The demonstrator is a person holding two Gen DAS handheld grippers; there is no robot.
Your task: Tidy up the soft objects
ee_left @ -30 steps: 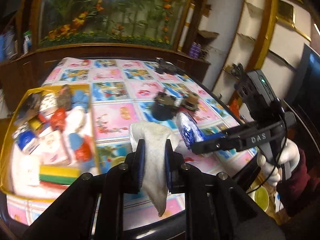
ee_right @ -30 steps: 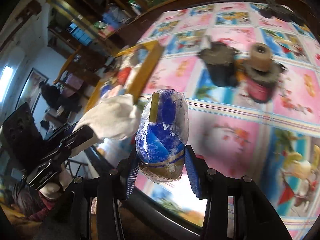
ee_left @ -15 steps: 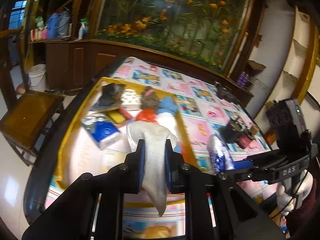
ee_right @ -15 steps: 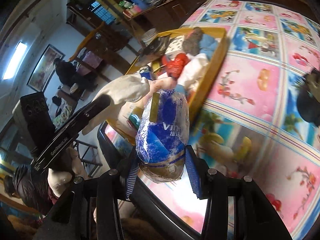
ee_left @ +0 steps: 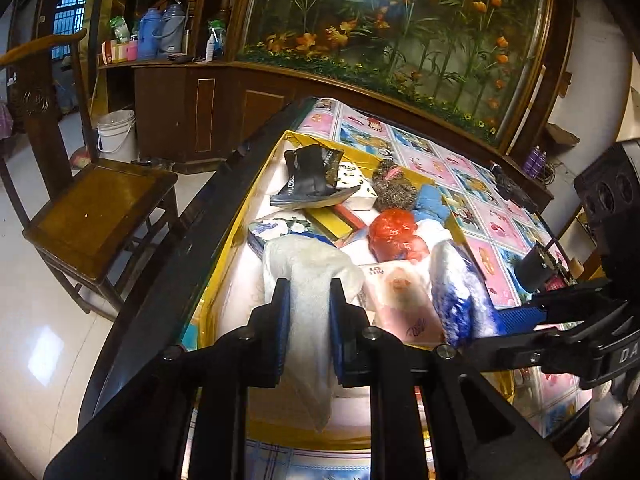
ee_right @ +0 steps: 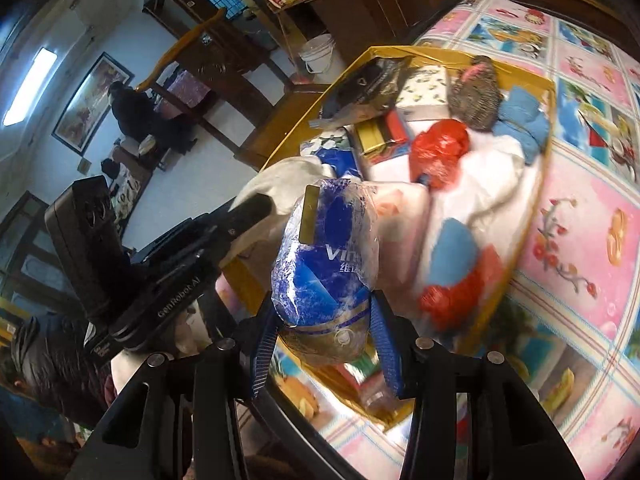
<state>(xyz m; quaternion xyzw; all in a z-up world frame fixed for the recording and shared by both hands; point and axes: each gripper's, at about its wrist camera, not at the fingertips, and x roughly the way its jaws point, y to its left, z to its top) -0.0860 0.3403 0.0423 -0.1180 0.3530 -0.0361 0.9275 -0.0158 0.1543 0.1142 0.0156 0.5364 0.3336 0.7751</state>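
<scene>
My left gripper (ee_left: 306, 300) is shut on a white cloth (ee_left: 308, 268) that hangs between its fingers above the near end of the yellow tray (ee_left: 256, 184). My right gripper (ee_right: 324, 320) is shut on a blue and white plastic pack (ee_right: 326, 256), held above the tray's near part; the pack also shows in the left wrist view (ee_left: 460, 292). The left gripper with the cloth (ee_right: 280, 180) shows in the right wrist view beside the pack. The tray (ee_right: 548, 152) holds several soft items: a red bag (ee_left: 394, 234), a blue cloth (ee_left: 430, 202), a pink tissue pack (ee_left: 400, 296).
The tray lies on a table with a patterned pink and blue cover (ee_left: 452, 168). A dark pouch (ee_left: 312, 176) and a brown knitted item (ee_left: 390, 186) lie at the tray's far end. A wooden chair (ee_left: 96, 208) stands left of the table. Dark objects (ee_left: 538, 268) stand at the right.
Both grippers have swung left from over the table's middle to above the yellow tray, each still holding its item. The tray now fills the view ahead.
</scene>
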